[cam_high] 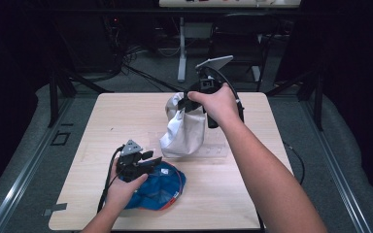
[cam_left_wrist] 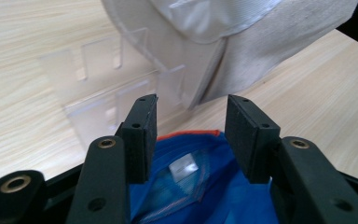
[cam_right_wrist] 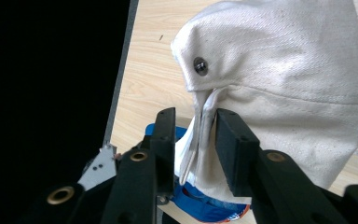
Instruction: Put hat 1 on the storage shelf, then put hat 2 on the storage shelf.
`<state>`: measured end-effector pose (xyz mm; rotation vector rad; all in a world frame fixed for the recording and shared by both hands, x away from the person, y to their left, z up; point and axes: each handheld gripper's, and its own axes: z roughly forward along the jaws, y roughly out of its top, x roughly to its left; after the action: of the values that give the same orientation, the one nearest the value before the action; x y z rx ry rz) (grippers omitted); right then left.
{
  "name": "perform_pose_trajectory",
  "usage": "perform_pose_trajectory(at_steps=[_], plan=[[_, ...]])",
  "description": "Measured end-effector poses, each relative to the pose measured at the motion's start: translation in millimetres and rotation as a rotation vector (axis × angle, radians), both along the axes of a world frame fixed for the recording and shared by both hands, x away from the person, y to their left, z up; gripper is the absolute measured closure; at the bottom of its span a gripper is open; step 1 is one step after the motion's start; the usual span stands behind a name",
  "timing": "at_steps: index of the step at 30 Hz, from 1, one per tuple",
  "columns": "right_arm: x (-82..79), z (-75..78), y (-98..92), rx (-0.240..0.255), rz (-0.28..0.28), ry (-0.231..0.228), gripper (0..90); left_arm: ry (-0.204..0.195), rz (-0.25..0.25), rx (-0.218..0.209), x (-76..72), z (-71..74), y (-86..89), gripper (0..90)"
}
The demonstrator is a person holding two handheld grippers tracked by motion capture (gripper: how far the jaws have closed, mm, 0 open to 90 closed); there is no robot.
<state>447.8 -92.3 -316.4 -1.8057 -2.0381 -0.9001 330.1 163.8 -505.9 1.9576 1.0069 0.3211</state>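
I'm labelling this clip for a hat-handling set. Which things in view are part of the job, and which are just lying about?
In the job:
- cream canvas hat, its edge between the right gripper's jaws
- blue fabric hat with orange trim, under the open left gripper
- clear acrylic stand

Lying about:
- dark chair
- floor cables

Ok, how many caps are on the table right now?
2. The white cap stands near the table's middle, over a clear stand, with the right gripper at its edge. The blue cap lies near the front edge, under the left gripper.
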Motion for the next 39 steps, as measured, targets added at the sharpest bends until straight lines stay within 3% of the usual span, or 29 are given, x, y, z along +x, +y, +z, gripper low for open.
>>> perform_pose_trajectory(at_steps=[4,10,14,19,26,28,31,39], plan=[[-3.5,3.0,-1.3,0.010,0.005,-0.031,64.6,0.012,0.022,0.010,-3.3,0.5,13.9,54.0],[-13.5,11.8,-9.4,0.028,0.038,-0.068,60.7,0.011,0.077,-0.014,-7.7,-4.3,34.0,53.1],[-26.7,16.6,-19.3,0.032,0.071,-0.122,58.8,0.021,0.095,-0.007,-13.3,-7.9,45.4,53.3],[-40.2,16.6,-30.9,0.034,0.078,-0.155,58.6,0.032,0.112,-0.002,-21.0,-13.0,61.5,52.0],[-66.0,9.6,-50.1,0.023,0.108,-0.221,58.6,0.045,0.123,0.008,-29.2,-18.7,76.9,50.6],[-75.2,8.1,-55.8,0.000,0.103,-0.263,57.2,0.051,0.118,0.017,-31.2,-20.1,79.3,49.6],[-88.9,1.1,-65.7,-0.023,0.101,-0.283,55.1,0.046,0.124,0.035,-33.5,-23.1,81.5,48.8],[-102.4,-26.7,-75.4,-0.040,0.082,-0.254,58.0,0.052,0.123,0.041,-38.3,-30.3,88.5,47.4]])
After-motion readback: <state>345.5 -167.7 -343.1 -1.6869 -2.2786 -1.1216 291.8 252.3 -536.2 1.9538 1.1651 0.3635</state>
